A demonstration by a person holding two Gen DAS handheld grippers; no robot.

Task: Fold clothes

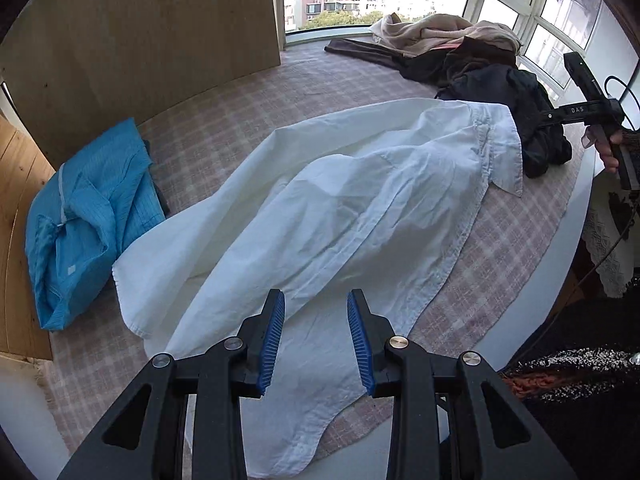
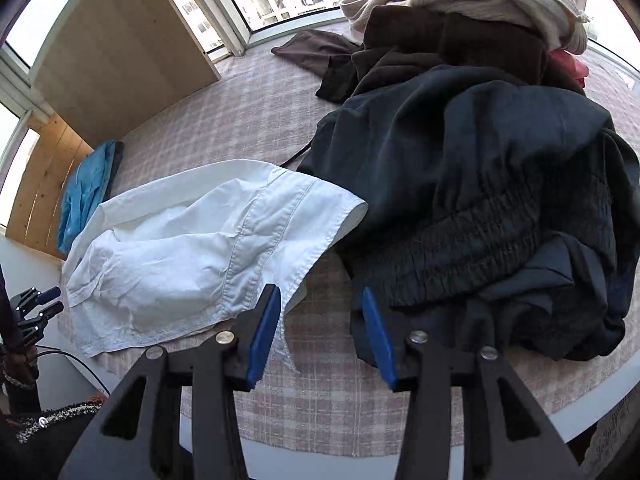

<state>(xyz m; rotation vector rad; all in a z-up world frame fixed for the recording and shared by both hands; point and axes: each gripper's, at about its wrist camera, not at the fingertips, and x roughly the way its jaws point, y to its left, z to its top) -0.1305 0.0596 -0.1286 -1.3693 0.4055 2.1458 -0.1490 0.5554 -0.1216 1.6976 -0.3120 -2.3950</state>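
Observation:
A white collared shirt (image 1: pixel 340 208) lies spread and rumpled on the checked cloth, its collar toward the far right. My left gripper (image 1: pixel 316 300) hovers open over the shirt's hem end, with nothing between its blue pads. In the right wrist view the shirt's collar end (image 2: pixel 192 248) lies left of centre. My right gripper (image 2: pixel 318 296) is open just above the cloth by the collar tip, holding nothing. The right gripper (image 1: pixel 592 108) also shows from the side at the far right of the left wrist view, with a hand on it.
A heap of dark and beige garments (image 2: pixel 480 160) fills the right side, touching the collar. A folded blue garment (image 1: pixel 88 220) sits at the left by a wooden panel (image 1: pixel 140 40). The checked cloth (image 2: pixel 320 396) covers a white table by windows. A person's tweed sleeve (image 1: pixel 580 364) is near.

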